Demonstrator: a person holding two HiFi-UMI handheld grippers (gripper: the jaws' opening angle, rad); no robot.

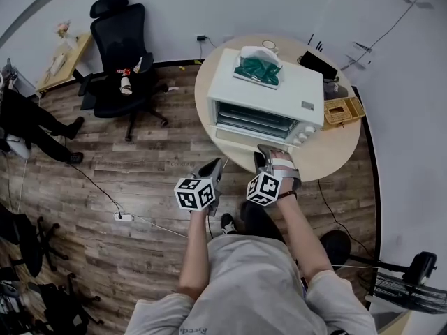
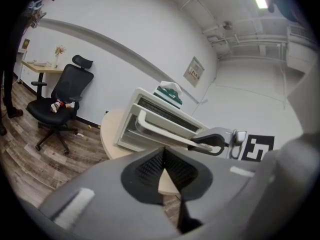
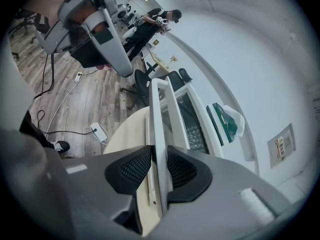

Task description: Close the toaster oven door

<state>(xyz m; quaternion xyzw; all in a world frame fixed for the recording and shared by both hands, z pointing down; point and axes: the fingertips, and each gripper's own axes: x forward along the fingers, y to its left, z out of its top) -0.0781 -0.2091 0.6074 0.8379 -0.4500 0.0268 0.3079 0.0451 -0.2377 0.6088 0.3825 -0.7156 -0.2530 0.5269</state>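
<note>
Right gripper (image 3: 160,154): jaws opening, pads touching white bar handle (image 3: 159,109) | left gripper (image 2: 163,156): closed, empty | advice: regrip squarely, swing glass-fronted white toaster oven door (image 3: 192,129) upward until flush.

Round bench (image 1: 328,160) right of centre, wicker basket (image 1: 342,109) at its right edge. Green bag (image 1: 257,68) top centre. Black office chair (image 1: 122,47) upper left, clutter on the seat; small wooden desk (image 1: 66,58) beside it. Power strip (image 1: 123,217) on wood floor (image 1: 105,176), left of centre.
</note>
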